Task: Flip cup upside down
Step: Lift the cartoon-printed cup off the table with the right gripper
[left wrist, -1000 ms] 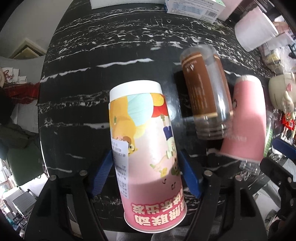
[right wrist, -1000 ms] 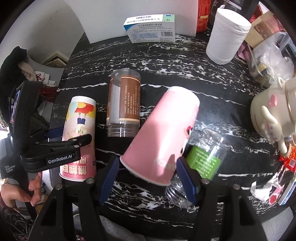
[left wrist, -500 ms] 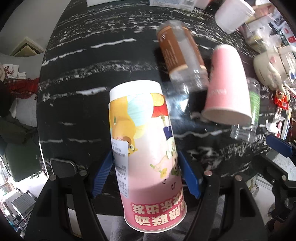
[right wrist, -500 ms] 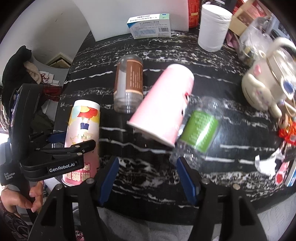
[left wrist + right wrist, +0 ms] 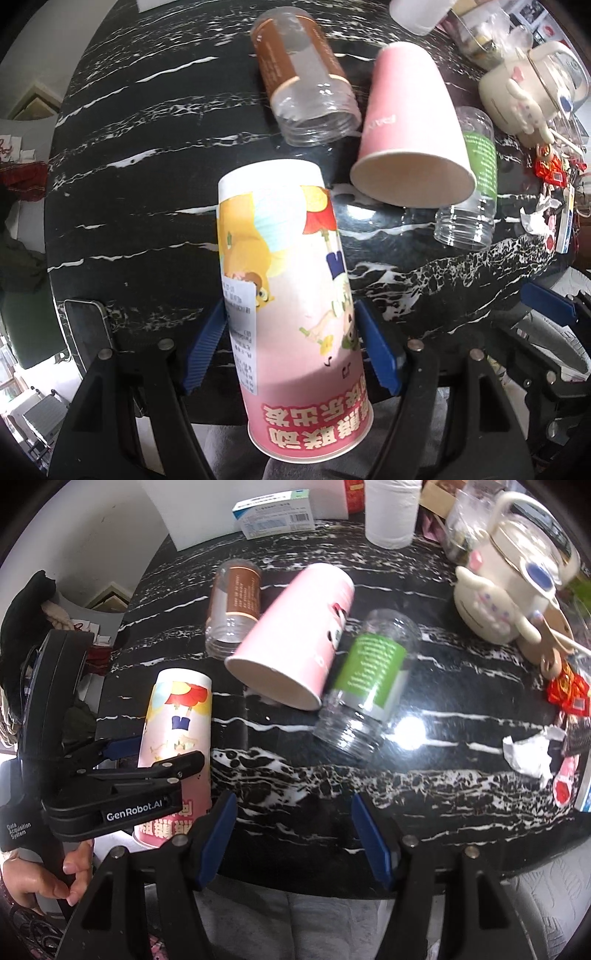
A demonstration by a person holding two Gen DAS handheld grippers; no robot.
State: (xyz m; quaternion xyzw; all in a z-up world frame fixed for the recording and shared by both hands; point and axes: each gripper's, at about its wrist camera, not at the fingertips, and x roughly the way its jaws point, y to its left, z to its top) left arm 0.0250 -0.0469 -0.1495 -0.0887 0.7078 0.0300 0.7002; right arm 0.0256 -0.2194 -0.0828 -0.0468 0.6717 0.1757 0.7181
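Note:
My left gripper (image 5: 290, 347) is shut on a cartoon-printed paper cup (image 5: 288, 295), held above the table's near edge with its mouth toward the camera; it also shows in the right wrist view (image 5: 177, 738), with the left gripper (image 5: 147, 764) around it. A plain pink paper cup (image 5: 295, 635) lies on its side on the black marble table (image 5: 406, 775), mouth toward me, also seen in the left wrist view (image 5: 410, 129). My right gripper (image 5: 293, 834) is open and empty over the near table edge, short of the pink cup.
A brown-label clear jar (image 5: 234, 605) and a green-label clear jar (image 5: 369, 679) lie beside the pink cup. A teapot (image 5: 506, 587), a white roll (image 5: 391, 509), a box (image 5: 273, 513) and wrappers (image 5: 546, 746) stand at the back and right. A phone (image 5: 88, 332) lies at the left edge.
My right gripper has pulled back from the pink cup, which now lies free on the table. My left gripper has drawn back and up with the cartoon cup.

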